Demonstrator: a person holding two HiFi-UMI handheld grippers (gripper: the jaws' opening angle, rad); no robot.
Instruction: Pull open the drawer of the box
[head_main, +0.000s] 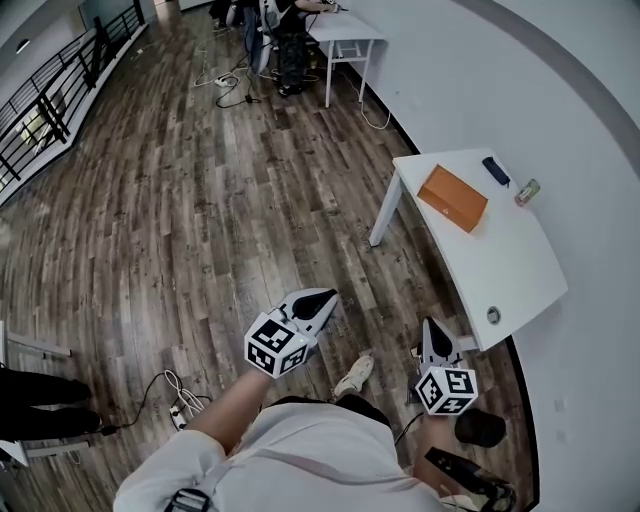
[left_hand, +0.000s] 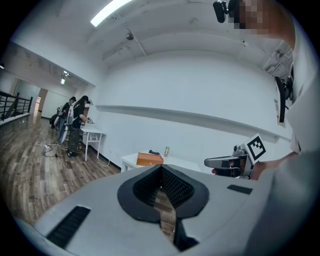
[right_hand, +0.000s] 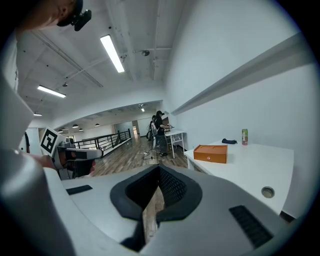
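At the far left a black railing (head_main: 60, 85) runs along the wooden floor (head_main: 170, 200). Near the person's body, the left tool (head_main: 318, 303) is held over this floor; its jaws are pressed together and nothing is between them. A little to the right, the right tool (head_main: 432, 328) points forward beside the near corner of the white tabletop (head_main: 520, 270), and its jaws also meet at the tips, with nothing in them. Further right and further away, the orange box (head_main: 453, 198) lies flat on the tabletop, well apart from both tools; its drawer (right_hand: 208, 158) is closed. Just beyond the box lies a small dark object (head_main: 495, 171), and to the right of this, near the wall, stands a green can (head_main: 527, 192)
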